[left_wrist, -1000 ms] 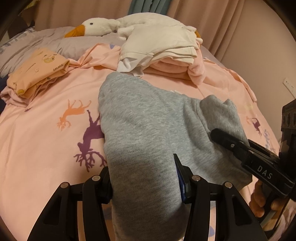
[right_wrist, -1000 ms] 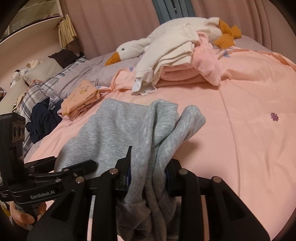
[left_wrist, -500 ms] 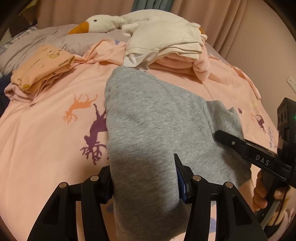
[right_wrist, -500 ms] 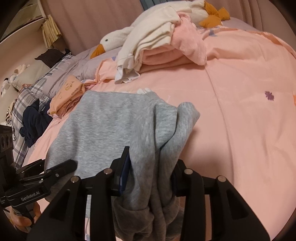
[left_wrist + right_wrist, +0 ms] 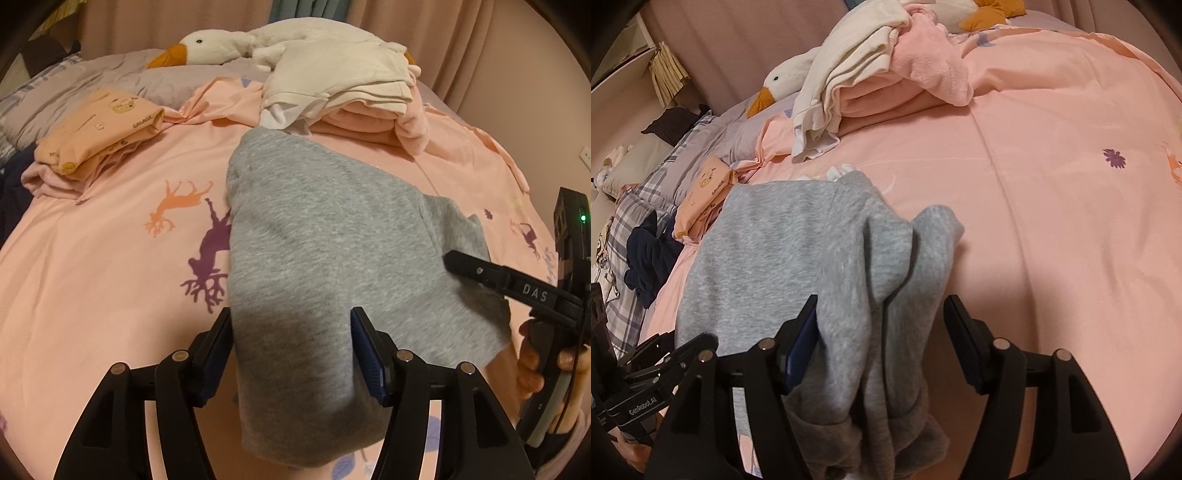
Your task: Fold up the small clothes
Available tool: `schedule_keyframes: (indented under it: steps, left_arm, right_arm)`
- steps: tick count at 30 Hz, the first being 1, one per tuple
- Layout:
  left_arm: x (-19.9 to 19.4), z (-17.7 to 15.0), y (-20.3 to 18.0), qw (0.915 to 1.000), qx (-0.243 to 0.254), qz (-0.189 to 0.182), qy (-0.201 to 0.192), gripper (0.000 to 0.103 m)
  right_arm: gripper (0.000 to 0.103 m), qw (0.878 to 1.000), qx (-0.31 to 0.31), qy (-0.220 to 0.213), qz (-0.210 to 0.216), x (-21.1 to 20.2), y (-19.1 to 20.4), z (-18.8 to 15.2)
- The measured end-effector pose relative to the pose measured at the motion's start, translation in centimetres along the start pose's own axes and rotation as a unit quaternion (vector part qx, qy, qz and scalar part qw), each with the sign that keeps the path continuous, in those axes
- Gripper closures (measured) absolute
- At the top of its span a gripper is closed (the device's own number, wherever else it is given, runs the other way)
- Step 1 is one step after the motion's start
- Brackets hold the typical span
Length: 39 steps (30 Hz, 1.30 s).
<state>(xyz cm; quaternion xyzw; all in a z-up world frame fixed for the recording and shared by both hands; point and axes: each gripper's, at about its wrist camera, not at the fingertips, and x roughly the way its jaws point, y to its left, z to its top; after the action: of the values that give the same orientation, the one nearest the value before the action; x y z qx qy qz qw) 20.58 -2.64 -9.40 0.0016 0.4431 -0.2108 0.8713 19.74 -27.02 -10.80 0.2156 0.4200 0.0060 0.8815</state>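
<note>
Both tongs are opening around the grey garment [image 5: 325, 236] spread on the pink bed [image 5: 92, 295]: our left tongs [image 5: 291, 354] straddle one end, our right tongs [image 5: 882, 339] a bunched end, right pad clear. Fabric hides whether the other pads touch.

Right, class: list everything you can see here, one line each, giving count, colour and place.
Garment: one, grey, mid-bed, between both grippers' jaws.
Goose toy: one, white, orange beak, bed head.
Folded pile: one, cream on pink, by the goose.
Printed stack: one, peach, left of the garment.
Dark clothes: one heap, navy, bed edge.
Duvet: one, pink, printed.
Curtain: pink, behind.
Left gripper: black, jaws opening.
Right gripper: black, jaws opening.
Hand: one, on the right gripper's handle.
</note>
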Motion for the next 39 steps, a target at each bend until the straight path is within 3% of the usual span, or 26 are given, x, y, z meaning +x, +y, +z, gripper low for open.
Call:
schedule_keyframes:
  steps: [6,20,29,33,36,39]
  left_arm:
    - [-0.2,-0.6,0.7,1.0,-0.007,0.001,0.002,0.034]
    - [-0.3,-0.8,0.7,1.0,-0.006,0.003,0.004,0.034]
    - [-0.6,-0.9,0.9,0.9999,-0.005,0.009,0.006,0.033]
    - [-0.7,-1.0,0.8,0.9999,-0.002,0.013,0.006,0.033]
    - [-0.8,-1.1,0.8,0.9999,-0.003,0.014,0.006,0.033]
    - [-0.8,-1.1,0.8,0.9999,-0.002,0.014,0.007,0.033]
  right_arm:
    - [0.033,1.0,-0.003,-0.007,-0.009,-1.0,-0.2,0.1]
    - [0.033,0.998,0.004,-0.033,-0.045,-2.2,-1.2,0.6]
    - [0.033,0.991,-0.012,-0.1,-0.09,-4.7,-0.4,0.9]
    - [0.033,0.988,-0.041,-0.138,-0.06,-5.6,1.3,0.8]
    - [0.052,0.99,-0.07,-0.125,-0.01,-4.8,2.7,0.5]
    - [0.066,0.992,-0.082,-0.099,-0.006,-3.3,3.5,0.2]
